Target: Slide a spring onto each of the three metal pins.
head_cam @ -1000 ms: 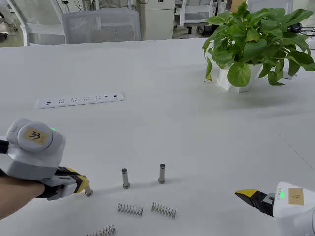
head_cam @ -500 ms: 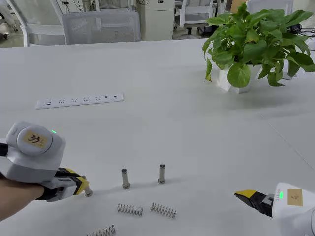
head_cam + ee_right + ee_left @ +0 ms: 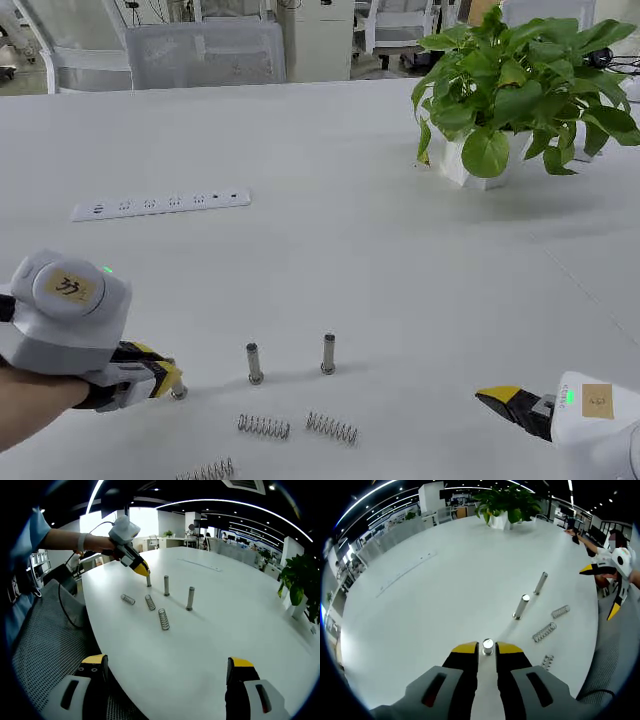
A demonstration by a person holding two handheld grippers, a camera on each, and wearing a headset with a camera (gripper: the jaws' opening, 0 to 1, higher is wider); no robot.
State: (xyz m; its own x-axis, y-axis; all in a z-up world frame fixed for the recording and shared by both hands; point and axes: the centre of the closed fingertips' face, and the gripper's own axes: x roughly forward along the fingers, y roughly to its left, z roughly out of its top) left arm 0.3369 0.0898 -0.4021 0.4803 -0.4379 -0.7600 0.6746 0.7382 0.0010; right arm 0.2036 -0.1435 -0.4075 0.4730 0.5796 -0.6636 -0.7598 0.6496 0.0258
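Three bare metal pins stand on a white table (image 3: 380, 260), and no spring is threaded yet. The left gripper (image 3: 165, 380) has its yellow-tipped jaws clamped on the end pin (image 3: 179, 390), just left of the middle pin (image 3: 254, 362). The left gripper view shows that pin's head pinched between the tips. The right gripper (image 3: 500, 398) hangs well to the right of the middle pin, jaws spread wide and empty. The third pin (image 3: 328, 353) stands just right of the middle pin. On the person's side of it lie the first spring (image 3: 264, 427), the second spring (image 3: 331, 427) and, nearest the table's front edge, the third spring (image 3: 205, 470). The step in hand looks to be fetching a spring. It would go best pinched near one end, its open mouth lined up with the pin's axis. The left jaws, high on the pin, would likely have to drop lower or let go so the coil can pass. A careless nudge could roll a spring off the nearby edge. Beyond the middle pin the table lies open, with the power strip (image 3: 160, 204) and potted plant (image 3: 520, 90) well away.
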